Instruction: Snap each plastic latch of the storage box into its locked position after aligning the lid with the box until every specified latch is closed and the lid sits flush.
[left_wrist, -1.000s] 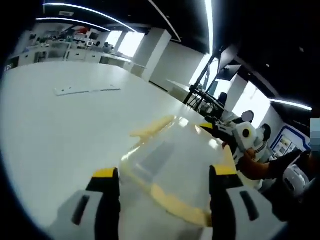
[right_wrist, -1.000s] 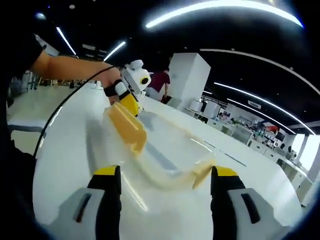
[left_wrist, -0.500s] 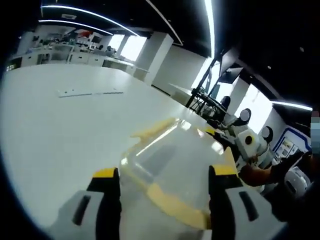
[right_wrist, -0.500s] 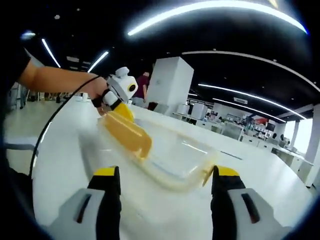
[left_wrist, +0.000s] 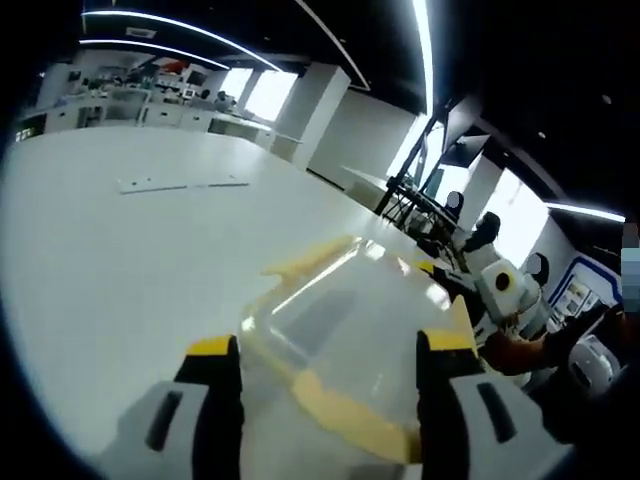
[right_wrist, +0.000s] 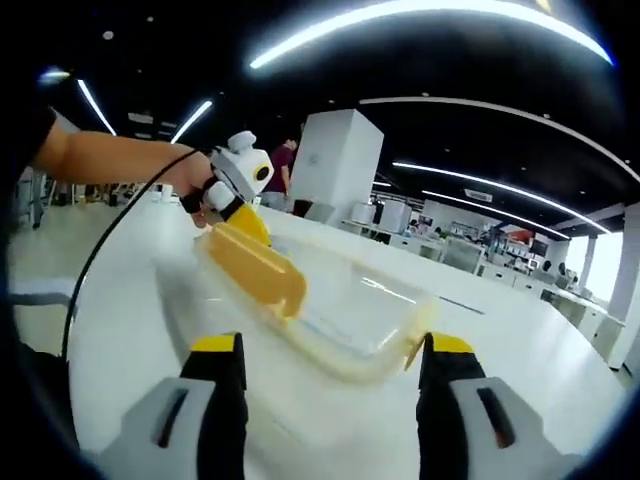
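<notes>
A clear plastic storage box with its lid on lies on the white table. Its yellow end latch sits low between the wide-apart jaws of my left gripper, which is open. Another yellow latch sticks out on the far side. My right gripper shows at the box's right end. From the right gripper view, the box lies just ahead of my open right gripper. A long yellow latch stands up on its left side, and my left gripper, held by a hand, is at the far end.
A flat white strip lies farther out on the table. Desks and chairs stand beyond the table's edge. A person in a dark red top stands in the background. A black cable hangs from the left gripper.
The right gripper view has levelled out and shifted slightly. The box and the left gripper at its far end keep their places. Both pairs of jaws stay apart.
</notes>
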